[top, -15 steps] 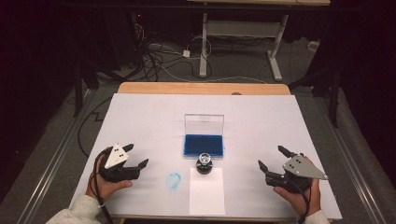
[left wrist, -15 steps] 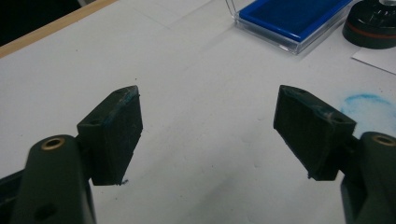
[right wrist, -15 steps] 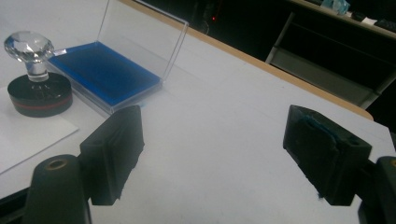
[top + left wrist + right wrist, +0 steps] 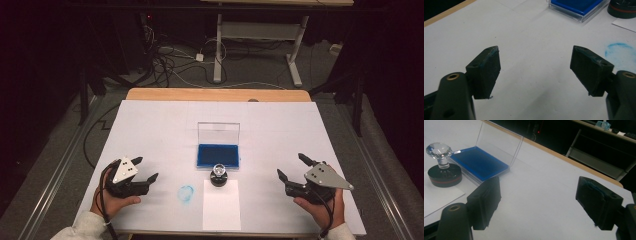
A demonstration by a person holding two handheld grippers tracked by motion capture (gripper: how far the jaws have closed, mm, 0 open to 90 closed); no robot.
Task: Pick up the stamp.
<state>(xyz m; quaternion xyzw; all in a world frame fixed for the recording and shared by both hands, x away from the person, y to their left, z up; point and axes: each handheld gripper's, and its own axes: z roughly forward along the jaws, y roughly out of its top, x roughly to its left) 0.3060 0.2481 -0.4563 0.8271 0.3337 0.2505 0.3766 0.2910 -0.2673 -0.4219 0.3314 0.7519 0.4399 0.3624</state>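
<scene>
The stamp point(image 4: 218, 174) stands upright at the near centre of the desk point(image 4: 150, 130), between both released, empty claws; it lies left of the right claw point(image 4: 291, 167), roughly as near as the left claw point(image 4: 145, 168).

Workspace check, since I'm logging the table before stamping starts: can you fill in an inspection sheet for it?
Surface: white table cover, with a blue ink smudge near the front.
Job's things: stamp with a clear knob standing at the far end of a white sheet of paper; blue ink pad behind it, its clear lid raised.
Clutter: nothing seen.
Grippers: left gripper and right gripper both open, holding nothing, at either side of the stamp.
Cables: one trails from each gripper; a tangle of cables on the floor beyond.
Surroundings: dark room, table frame legs behind.
</scene>
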